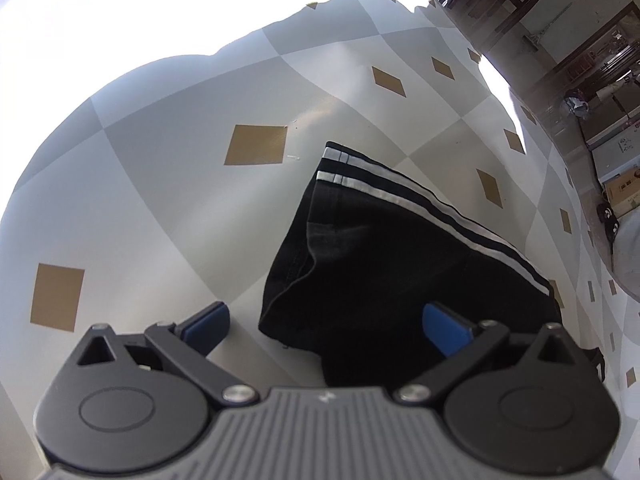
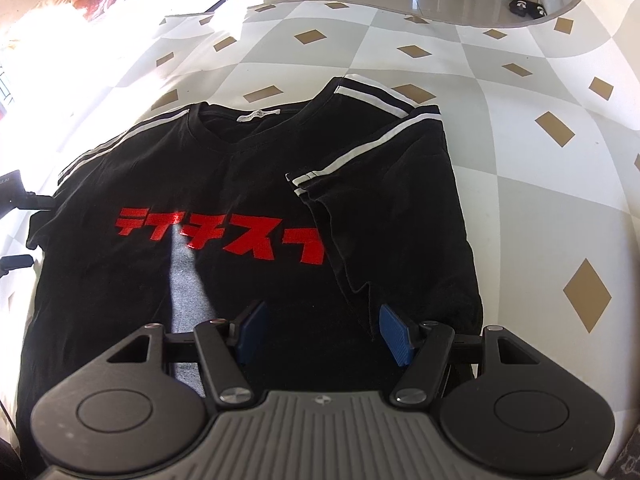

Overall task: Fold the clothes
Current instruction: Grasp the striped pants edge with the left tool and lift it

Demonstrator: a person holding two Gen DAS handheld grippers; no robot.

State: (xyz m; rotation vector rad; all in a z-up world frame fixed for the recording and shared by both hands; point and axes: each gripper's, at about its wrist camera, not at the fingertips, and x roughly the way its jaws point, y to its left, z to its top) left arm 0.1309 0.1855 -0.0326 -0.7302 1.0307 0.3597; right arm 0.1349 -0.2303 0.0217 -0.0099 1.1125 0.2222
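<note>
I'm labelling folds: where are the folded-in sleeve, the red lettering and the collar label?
folded-in sleeve (image 2: 320,196): right wrist view, near its striped cuff.
red lettering (image 2: 224,236): right wrist view, middle of the print.
collar label (image 2: 259,114): right wrist view, centre of the strip.

Each tool (image 1: 326,326) (image 2: 322,334) has black linkage arms, silver screws, blue pads and a ribbed grey body.

The left tool (image 1: 326,326) has its jaws spread wide, blue pads (image 1: 444,330) well apart with nothing between them. The right tool (image 2: 322,332) is likewise parted, its blue pads (image 2: 394,334) facing each other across a clear gap, gripping nothing.
</note>
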